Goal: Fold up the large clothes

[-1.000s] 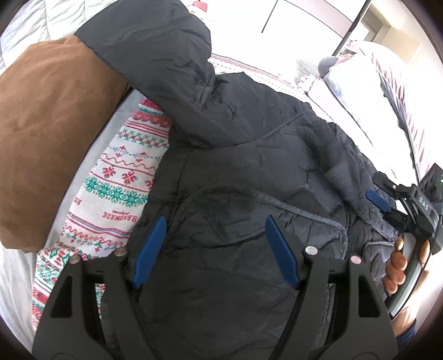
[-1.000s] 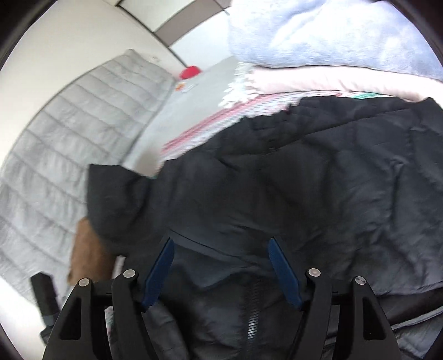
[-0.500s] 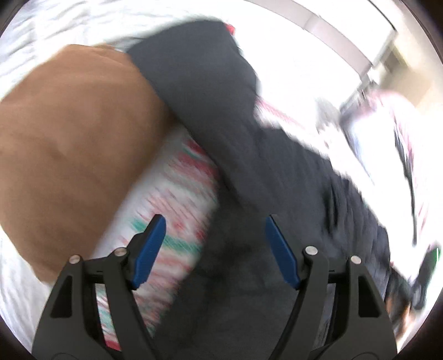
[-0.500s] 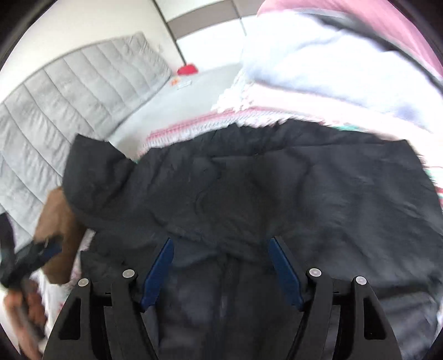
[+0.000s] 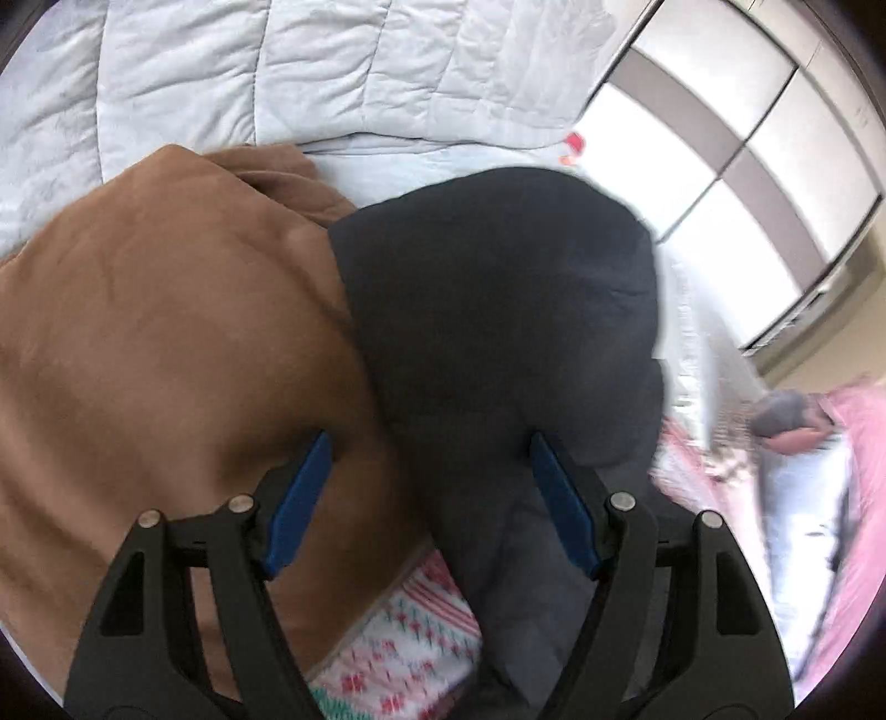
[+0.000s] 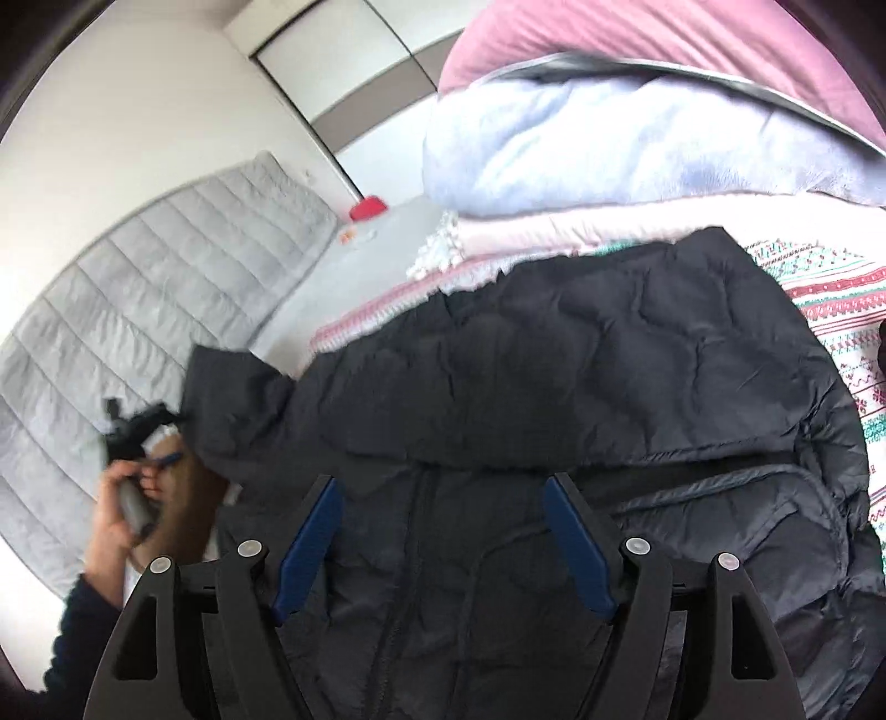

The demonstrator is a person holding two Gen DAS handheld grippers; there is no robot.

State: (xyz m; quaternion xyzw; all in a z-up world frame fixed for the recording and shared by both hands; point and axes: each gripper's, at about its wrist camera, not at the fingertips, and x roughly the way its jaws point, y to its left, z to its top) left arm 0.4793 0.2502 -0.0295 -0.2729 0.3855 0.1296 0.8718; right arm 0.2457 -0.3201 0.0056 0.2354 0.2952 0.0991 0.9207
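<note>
A black quilted jacket (image 6: 554, 360) lies spread on a patterned blanket (image 6: 830, 293) on the bed, zip side up. Its hood (image 5: 498, 310) rests against a brown cushion (image 5: 166, 360). My left gripper (image 5: 429, 437) hovers open over the seam between hood and cushion, with nothing between its fingers. The right wrist view also shows it, small at the left (image 6: 147, 437), held in a hand beside the hood. My right gripper (image 6: 440, 482) hangs above the jacket's zip; its jaws are opening and grip nothing.
A grey quilted headboard (image 5: 277, 72) stands behind the cushion. A light blue blanket (image 6: 581, 144) and a pink one (image 6: 664, 39) are piled beyond the jacket. A small red object (image 6: 366, 209) lies on the far side of the bed. Wardrobe doors (image 5: 720, 138) stand behind.
The left gripper has swung from over the jacket's body to the hood and brown cushion. The right gripper has drawn back, showing more jacket, and the left hand has come into its view.
</note>
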